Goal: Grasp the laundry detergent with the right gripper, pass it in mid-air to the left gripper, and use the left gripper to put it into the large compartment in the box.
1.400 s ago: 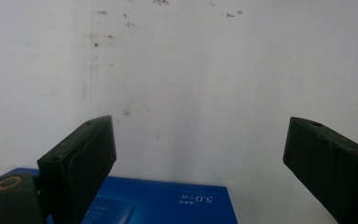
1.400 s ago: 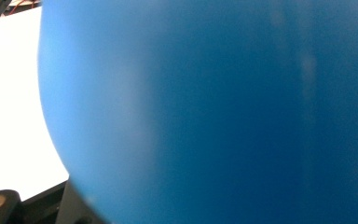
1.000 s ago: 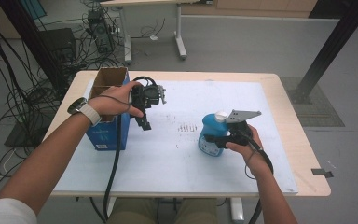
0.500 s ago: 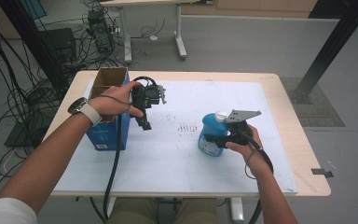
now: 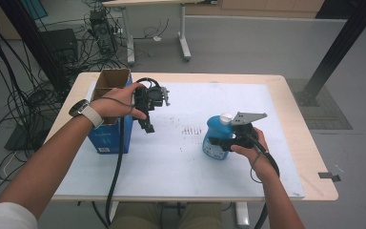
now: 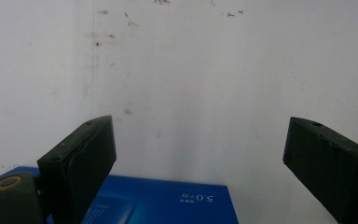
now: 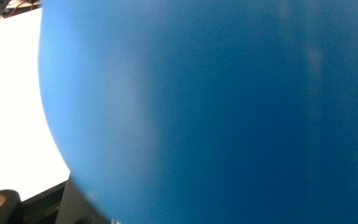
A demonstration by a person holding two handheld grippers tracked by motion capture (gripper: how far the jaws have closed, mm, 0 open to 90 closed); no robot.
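Nothing moved since earlier frames. Right gripper [image 5: 221, 142] clamped on rounded, smooth blue bottle [image 5: 214, 139] with white cap, upright on white mat [image 5: 181, 162], right of centre. Left gripper [image 5: 148, 128] jaws wide, empty, hovering beside open blue cardboard box [image 5: 109, 138] at left.

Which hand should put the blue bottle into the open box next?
The right. The right gripper is already clamped on the blue bottle, which stands on the white mat. The left gripper hangs open and empty beside the blue cardboard box, so it would first have to reach across.
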